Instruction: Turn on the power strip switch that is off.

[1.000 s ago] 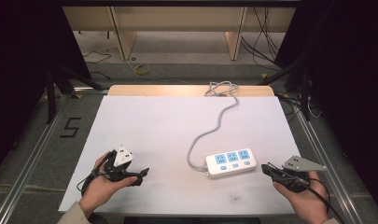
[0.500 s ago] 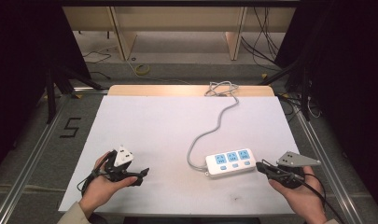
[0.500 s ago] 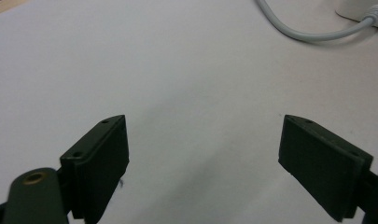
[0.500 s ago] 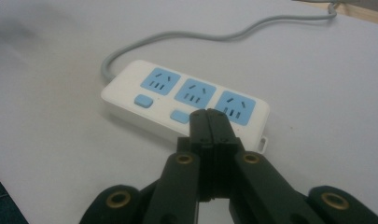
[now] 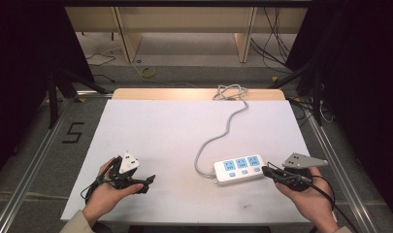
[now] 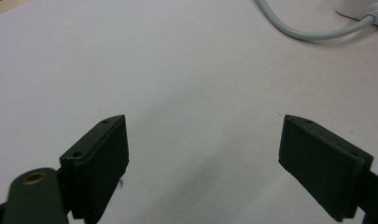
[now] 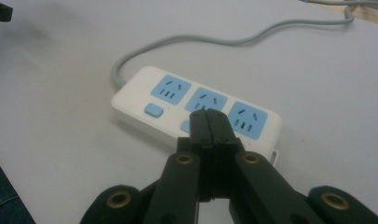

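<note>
As my right tool creeps in, its tip now meets the near end of the power strip.

From the high view, the right tool (image 5: 268, 171) has slid leftward over the last second and its closed tip touches the right end of the power strip (image 5: 239, 169), which lies on the white desk (image 5: 174, 131) at front right, its grey cord (image 5: 218, 136) curling back to the far edge; my left tool (image 5: 144, 181) has stayed put at front left, well apart. In the left gripper view, the left tool (image 6: 203, 158) gapes wide over bare desk, holding nothing, with the cord (image 6: 308, 32) passing at the top. In the right gripper view, the right tool (image 7: 208, 122) is pressed shut and empty, hanging over the strip (image 7: 196, 109) near its middle button row, so I judge I am lining up to press a switch.
</note>
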Available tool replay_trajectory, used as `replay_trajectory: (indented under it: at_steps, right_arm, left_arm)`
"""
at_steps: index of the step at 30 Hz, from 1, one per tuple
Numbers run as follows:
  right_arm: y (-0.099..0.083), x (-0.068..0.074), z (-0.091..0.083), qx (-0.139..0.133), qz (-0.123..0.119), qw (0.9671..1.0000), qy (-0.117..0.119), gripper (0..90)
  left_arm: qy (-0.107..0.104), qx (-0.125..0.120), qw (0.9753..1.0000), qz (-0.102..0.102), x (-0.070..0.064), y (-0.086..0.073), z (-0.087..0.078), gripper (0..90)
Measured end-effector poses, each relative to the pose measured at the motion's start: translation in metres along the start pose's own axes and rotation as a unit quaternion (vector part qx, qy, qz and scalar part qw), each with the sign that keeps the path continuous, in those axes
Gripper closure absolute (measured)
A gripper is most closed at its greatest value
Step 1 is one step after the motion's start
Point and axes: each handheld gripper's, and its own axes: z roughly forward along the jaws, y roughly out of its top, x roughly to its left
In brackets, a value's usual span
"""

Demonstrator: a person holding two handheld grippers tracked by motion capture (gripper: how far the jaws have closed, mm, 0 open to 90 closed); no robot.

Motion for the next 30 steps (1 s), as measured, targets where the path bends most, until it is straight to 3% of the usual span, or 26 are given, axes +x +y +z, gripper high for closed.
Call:
replay_trajectory:
  at_steps: [30]
  right_arm:
    - [0.025,0.005,0.017,0.028,-0.010,0.9995,0.013,90.0]
  left_arm:
    - [-0.003,0.006,1.0000,0.003,-0.001,0.000,0.001,15.6]
